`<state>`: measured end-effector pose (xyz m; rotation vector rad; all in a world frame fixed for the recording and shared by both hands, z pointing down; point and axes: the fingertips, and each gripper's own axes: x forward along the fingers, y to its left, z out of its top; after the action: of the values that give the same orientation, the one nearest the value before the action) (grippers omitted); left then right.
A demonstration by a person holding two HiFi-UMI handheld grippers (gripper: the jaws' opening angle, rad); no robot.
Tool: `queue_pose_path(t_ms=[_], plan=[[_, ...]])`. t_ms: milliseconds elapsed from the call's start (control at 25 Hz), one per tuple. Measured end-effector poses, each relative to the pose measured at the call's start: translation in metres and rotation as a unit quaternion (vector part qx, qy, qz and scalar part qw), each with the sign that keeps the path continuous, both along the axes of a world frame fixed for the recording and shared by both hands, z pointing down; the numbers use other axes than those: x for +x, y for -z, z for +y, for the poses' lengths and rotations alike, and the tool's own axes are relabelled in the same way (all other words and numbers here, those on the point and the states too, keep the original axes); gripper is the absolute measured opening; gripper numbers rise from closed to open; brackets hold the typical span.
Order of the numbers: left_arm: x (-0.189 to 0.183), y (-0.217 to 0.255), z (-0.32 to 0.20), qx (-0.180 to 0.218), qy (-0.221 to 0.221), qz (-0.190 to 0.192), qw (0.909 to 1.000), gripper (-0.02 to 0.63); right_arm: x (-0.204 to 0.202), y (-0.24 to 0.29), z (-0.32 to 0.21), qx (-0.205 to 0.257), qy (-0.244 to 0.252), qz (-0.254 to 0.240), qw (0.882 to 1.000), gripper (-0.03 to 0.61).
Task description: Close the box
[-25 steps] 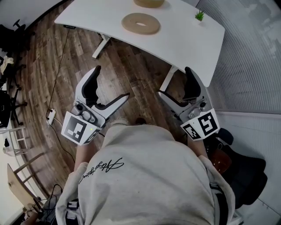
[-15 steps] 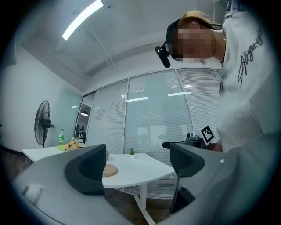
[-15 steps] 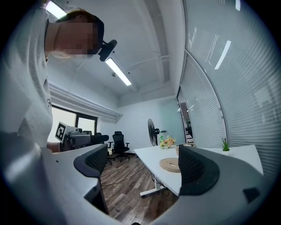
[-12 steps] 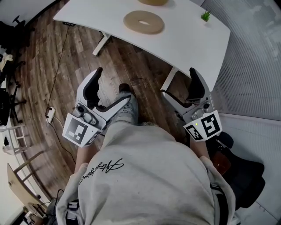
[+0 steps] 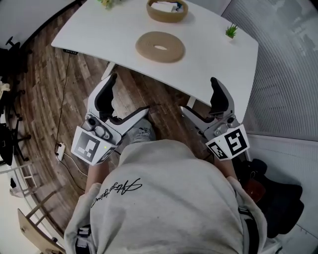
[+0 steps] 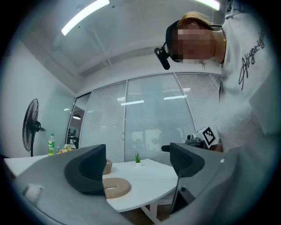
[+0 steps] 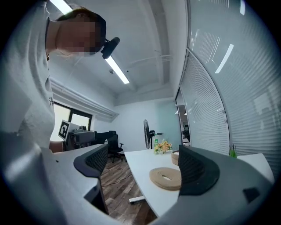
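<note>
A round tan box (image 5: 167,10) with its top open stands at the far side of a white table (image 5: 213,54). A flat tan ring-shaped lid (image 5: 160,46) lies on the table nearer me. The left gripper view shows the lid (image 6: 116,188) and the box (image 6: 107,166) behind it; the right gripper view shows the lid (image 7: 166,178) too. My left gripper (image 5: 126,96) and right gripper (image 5: 198,96) hover over the wooden floor just short of the table's edge. Both stand open with nothing between their fingers.
A small green plant (image 5: 231,31) sits near the table's right corner, flowers (image 7: 161,146) at its far end. A standing fan (image 7: 147,131) and office chairs (image 7: 114,147) stand beyond. A glass wall with blinds runs on the right. A black bag (image 5: 278,198) lies by my right side.
Both grippers have come forward toward the table, which now lies closer and larger in every view. The jaws stand as wide as before.
</note>
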<state>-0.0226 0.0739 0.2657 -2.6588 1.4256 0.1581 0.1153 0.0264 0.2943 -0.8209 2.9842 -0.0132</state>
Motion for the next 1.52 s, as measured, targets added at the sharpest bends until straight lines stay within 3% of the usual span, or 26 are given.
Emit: queue_pose_path(t_ms=[1000,1520], plan=[[-0.097,0.009,-0.193,-0.024,-0.076,-0.002,0.9968,0.442,-0.09,0.016,-0.173,-0.014,-0.074,0.003,0.997,0.488],[-0.103,-0.005,-0.212,-0.03,-0.135,0.001,0.9904,0.442,-0.098,0.011,-0.182,-0.013,-0.111,0.008,0.994,0.488]])
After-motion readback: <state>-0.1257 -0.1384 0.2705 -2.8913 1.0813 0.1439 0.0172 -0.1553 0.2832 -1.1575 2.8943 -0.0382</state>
